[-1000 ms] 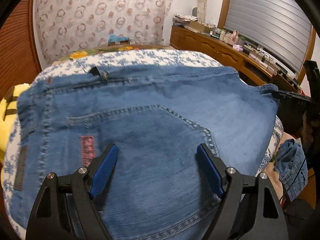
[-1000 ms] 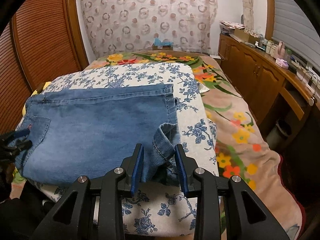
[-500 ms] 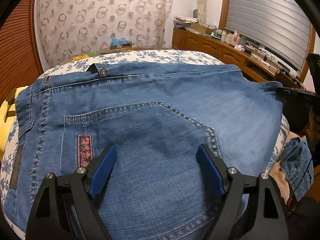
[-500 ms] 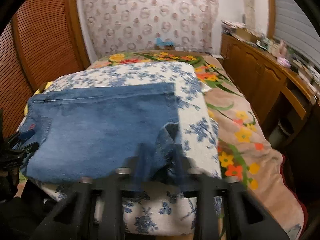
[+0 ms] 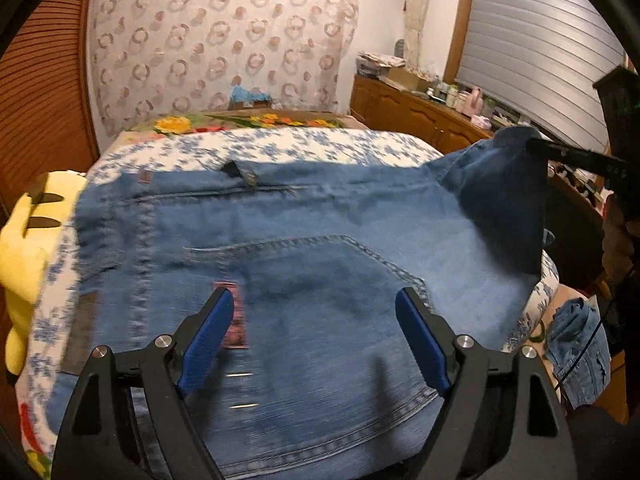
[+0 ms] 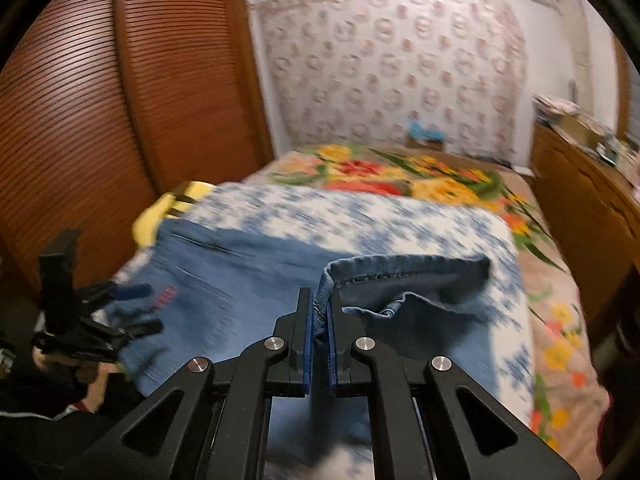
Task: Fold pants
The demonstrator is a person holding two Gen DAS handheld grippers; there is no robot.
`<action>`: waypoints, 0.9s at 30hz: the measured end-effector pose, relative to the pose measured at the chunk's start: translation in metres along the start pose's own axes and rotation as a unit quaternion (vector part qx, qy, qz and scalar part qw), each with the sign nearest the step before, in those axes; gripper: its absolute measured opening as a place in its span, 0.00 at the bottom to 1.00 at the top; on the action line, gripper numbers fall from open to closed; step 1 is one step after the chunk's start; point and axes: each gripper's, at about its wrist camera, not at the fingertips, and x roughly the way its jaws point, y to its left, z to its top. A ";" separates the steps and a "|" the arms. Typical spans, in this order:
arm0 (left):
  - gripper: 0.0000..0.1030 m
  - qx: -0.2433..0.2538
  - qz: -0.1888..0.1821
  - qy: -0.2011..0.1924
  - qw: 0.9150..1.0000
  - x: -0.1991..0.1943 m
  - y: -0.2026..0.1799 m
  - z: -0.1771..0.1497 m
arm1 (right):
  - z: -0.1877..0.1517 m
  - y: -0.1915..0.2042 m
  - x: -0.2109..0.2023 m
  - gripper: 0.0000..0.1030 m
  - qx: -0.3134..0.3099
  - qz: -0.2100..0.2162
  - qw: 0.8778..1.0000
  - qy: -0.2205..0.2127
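Blue denim pants (image 5: 320, 248) lie flat on a blue-flowered white blanket (image 5: 304, 148) on the bed, back pocket up. My left gripper (image 5: 316, 312) is open and empty, hovering over the pocket area near the waistband. My right gripper (image 6: 319, 308) is shut on the hem of the pant leg (image 6: 400, 280) and holds it lifted above the rest of the pants (image 6: 240, 280). In the left wrist view the lifted leg end (image 5: 504, 200) hangs from the right gripper (image 5: 576, 158) at the right. The left gripper (image 6: 132, 308) shows at the left of the right wrist view.
A yellow plush toy (image 5: 24, 256) lies at the blanket's left edge. A floral bedspread (image 6: 560, 320) covers the bed beyond. A wooden dresser (image 5: 416, 112) with small items stands to the right, a slatted wooden door (image 6: 100, 120) to the left. More denim (image 5: 580, 348) lies low right.
My right gripper has shut on the pant leg hem and lifted it up and toward the waistband. My left gripper stays open over the pocket, shifted slightly.
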 end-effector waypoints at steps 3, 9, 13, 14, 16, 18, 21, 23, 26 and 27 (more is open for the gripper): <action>0.81 -0.010 0.011 -0.009 1.000 -0.010 0.011 0.002 | 0.014 0.024 0.010 0.06 -0.024 0.034 0.999 -0.008; 0.81 -0.029 0.031 -0.029 0.999 -0.032 0.038 0.001 | 0.033 0.068 0.038 0.06 -0.057 0.094 0.994 -0.009; 0.81 -0.043 0.042 -0.034 0.998 -0.039 0.055 -0.003 | 0.037 0.080 0.068 0.06 -0.063 0.117 0.991 0.007; 0.81 -0.046 0.044 -0.034 0.997 -0.039 0.057 -0.004 | 0.039 0.079 0.078 0.06 -0.064 0.120 0.991 0.011; 0.81 -0.052 0.049 -0.035 0.997 -0.041 0.063 -0.005 | 0.043 0.077 0.092 0.06 -0.065 0.130 0.989 0.019; 0.81 -0.059 0.053 -0.035 0.996 -0.040 0.067 -0.006 | 0.047 0.080 0.099 0.06 -0.065 0.136 0.988 0.022; 0.81 -0.066 0.051 -0.033 0.996 -0.038 0.071 -0.007 | 0.051 0.081 0.103 0.17 -0.072 0.125 0.989 0.028; 0.81 -0.066 0.049 -0.032 0.996 -0.036 0.069 -0.007 | 0.056 0.082 0.102 0.23 -0.070 0.120 0.990 0.023; 0.81 -0.064 0.043 -0.032 0.997 -0.034 0.066 -0.007 | 0.055 0.083 0.094 0.33 -0.067 0.107 0.992 0.013; 0.81 -0.063 0.040 -0.031 0.997 -0.032 0.064 -0.007 | 0.055 0.080 0.091 0.35 -0.066 0.103 0.992 0.010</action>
